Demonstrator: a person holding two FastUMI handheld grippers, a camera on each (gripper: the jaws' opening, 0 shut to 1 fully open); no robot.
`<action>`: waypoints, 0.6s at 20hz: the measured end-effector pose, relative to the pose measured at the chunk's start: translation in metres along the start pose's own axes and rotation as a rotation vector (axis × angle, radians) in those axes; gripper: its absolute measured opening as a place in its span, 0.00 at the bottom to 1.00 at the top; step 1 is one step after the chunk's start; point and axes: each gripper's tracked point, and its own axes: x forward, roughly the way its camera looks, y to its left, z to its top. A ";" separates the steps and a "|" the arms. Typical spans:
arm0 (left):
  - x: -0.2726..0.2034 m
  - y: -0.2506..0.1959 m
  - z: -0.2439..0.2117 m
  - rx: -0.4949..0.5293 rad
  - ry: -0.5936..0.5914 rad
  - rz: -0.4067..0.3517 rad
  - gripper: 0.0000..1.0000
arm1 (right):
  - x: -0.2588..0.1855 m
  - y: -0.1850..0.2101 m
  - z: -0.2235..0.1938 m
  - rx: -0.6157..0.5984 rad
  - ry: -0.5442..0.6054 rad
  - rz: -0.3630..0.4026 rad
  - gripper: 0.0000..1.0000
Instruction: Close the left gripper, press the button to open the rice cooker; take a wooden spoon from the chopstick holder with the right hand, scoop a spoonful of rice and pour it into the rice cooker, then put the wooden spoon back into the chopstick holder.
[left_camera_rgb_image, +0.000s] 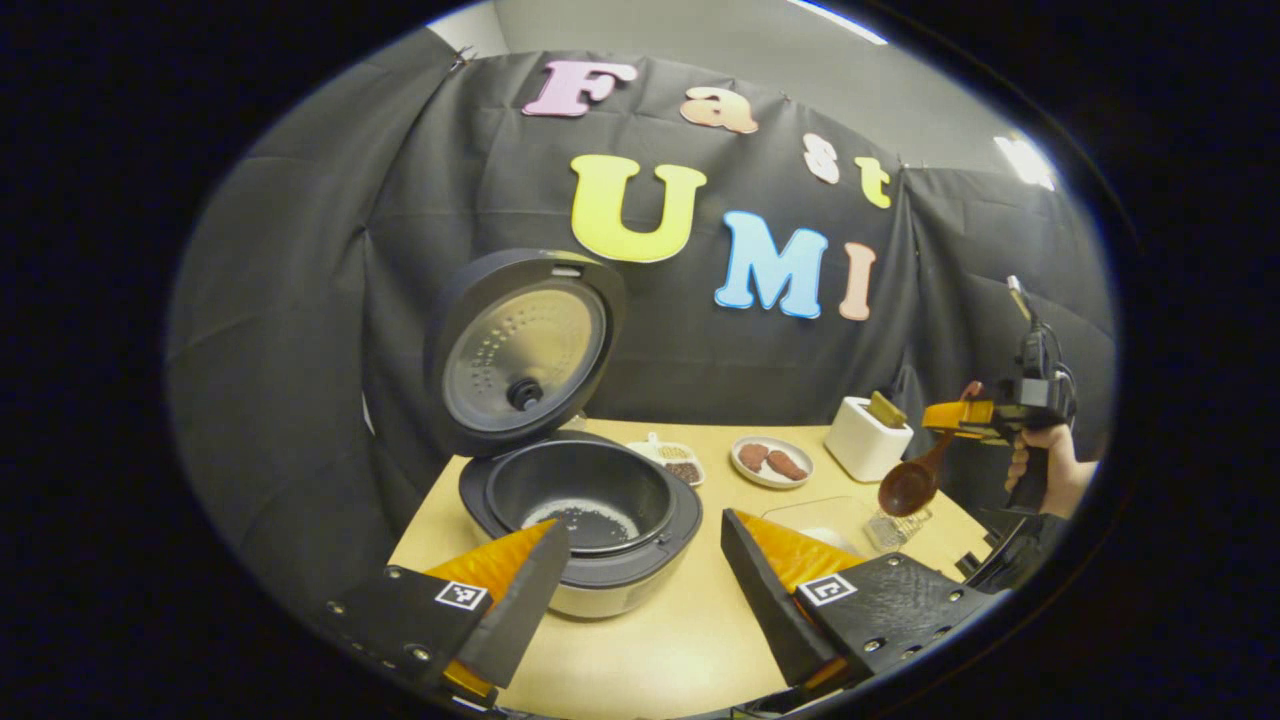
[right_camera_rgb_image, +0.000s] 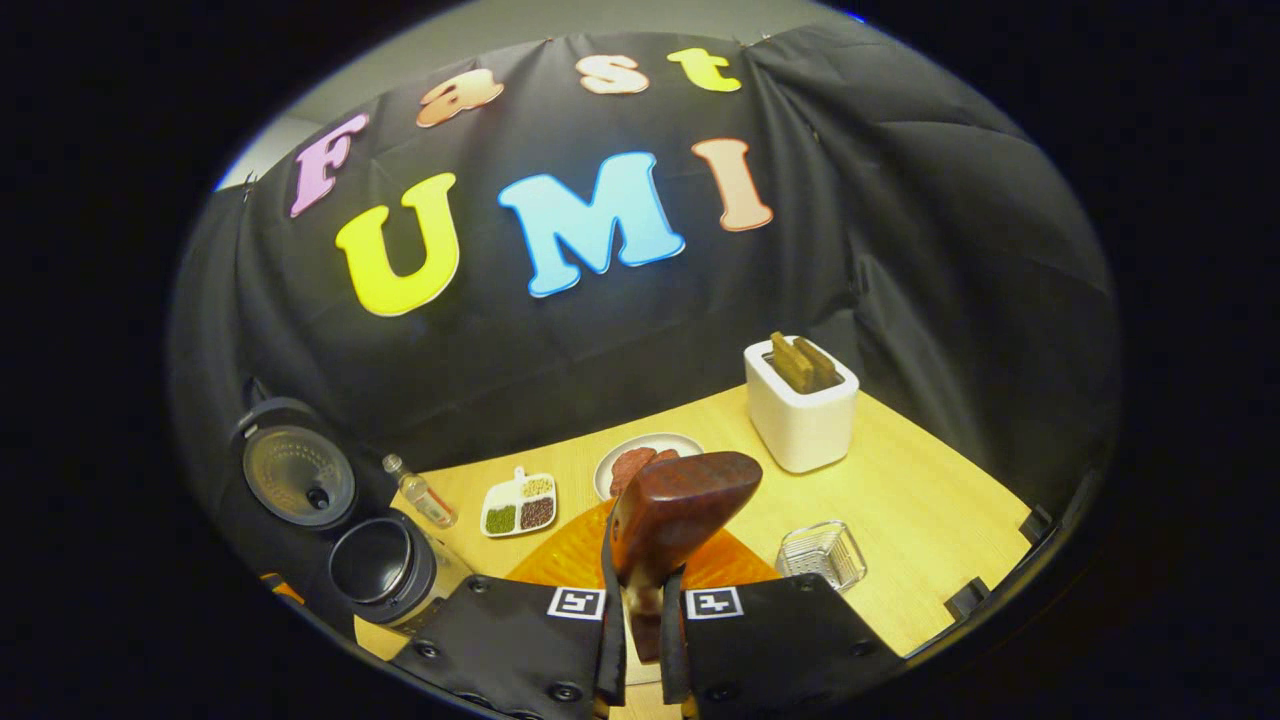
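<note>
The rice cooker (left_camera_rgb_image: 600, 520) stands open with its lid (left_camera_rgb_image: 525, 350) tilted up, and a little rice lies on the bottom of the dark inner pot. My left gripper (left_camera_rgb_image: 640, 585) hangs open just in front of it, holding nothing. At the far right a hand holds my right gripper (left_camera_rgb_image: 975, 415), shut on the wooden spoon (left_camera_rgb_image: 912, 482), whose bowl hangs above a small glass container (left_camera_rgb_image: 897, 525). In the right gripper view the spoon (right_camera_rgb_image: 680, 500) sticks up between the fingers of the right gripper (right_camera_rgb_image: 640, 590). The white chopstick holder (right_camera_rgb_image: 800, 415) stands behind, with wooden utensils in it.
On the wooden table (right_camera_rgb_image: 930, 500) sit a plate of reddish pieces (left_camera_rgb_image: 770, 462), a small sectioned dish of grains (right_camera_rgb_image: 520, 505), a little bottle (right_camera_rgb_image: 420, 492) and a clear shallow dish (left_camera_rgb_image: 815, 515). The cooker (right_camera_rgb_image: 385, 565) is at the left in the right gripper view.
</note>
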 end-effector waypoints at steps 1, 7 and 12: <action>0.000 0.005 -0.004 -0.011 0.008 0.010 0.96 | 0.011 0.007 -0.010 -0.020 0.019 0.015 0.15; -0.007 0.023 -0.032 -0.058 0.072 0.058 0.96 | 0.071 0.021 -0.068 -0.059 0.139 0.003 0.15; -0.007 0.024 -0.033 -0.067 0.070 0.088 0.96 | 0.092 0.029 -0.108 -0.056 0.215 0.011 0.15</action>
